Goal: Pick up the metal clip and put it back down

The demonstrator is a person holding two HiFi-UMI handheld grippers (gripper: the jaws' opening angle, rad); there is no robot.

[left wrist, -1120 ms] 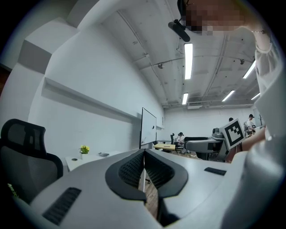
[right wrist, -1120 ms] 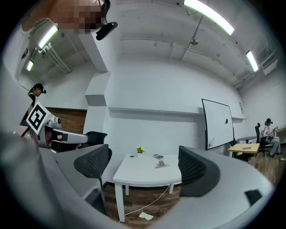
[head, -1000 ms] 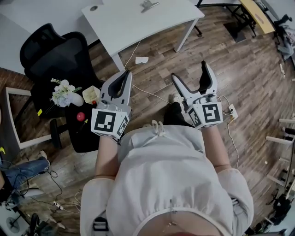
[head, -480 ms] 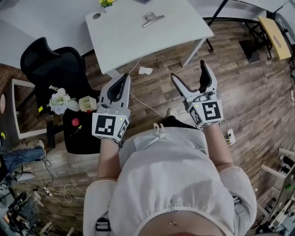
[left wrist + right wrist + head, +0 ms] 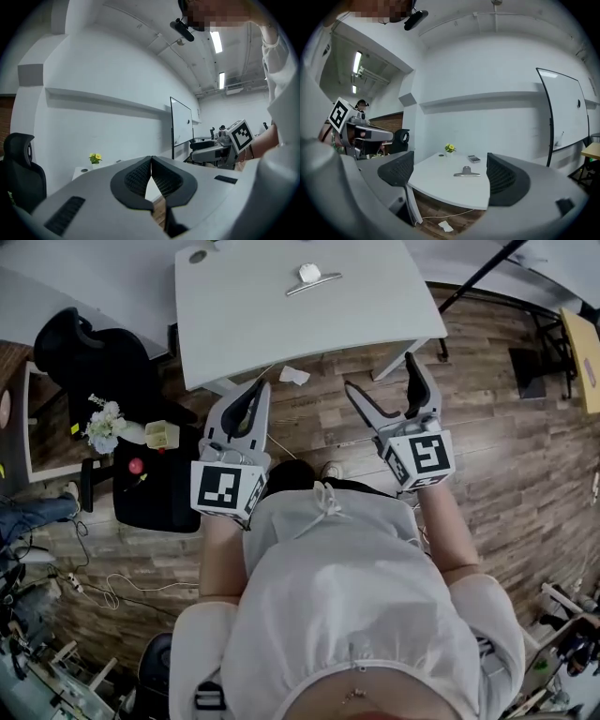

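The flat silver metal clip [image 5: 312, 279] lies on the white table [image 5: 234, 315], well ahead of both tools. Its long axis runs crosswise to the right tool [image 5: 382, 381], which is released, empty and aimed straight at it. The left tool [image 5: 255, 395] is clenched on nothing.

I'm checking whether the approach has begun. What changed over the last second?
The person stepped toward the white table, so it and the metal clip lying on it are now nearer. Nothing was taken hold of or let go. The left claw stayed shut, the right claw stayed open and empty, and the clip kept its place on the table.
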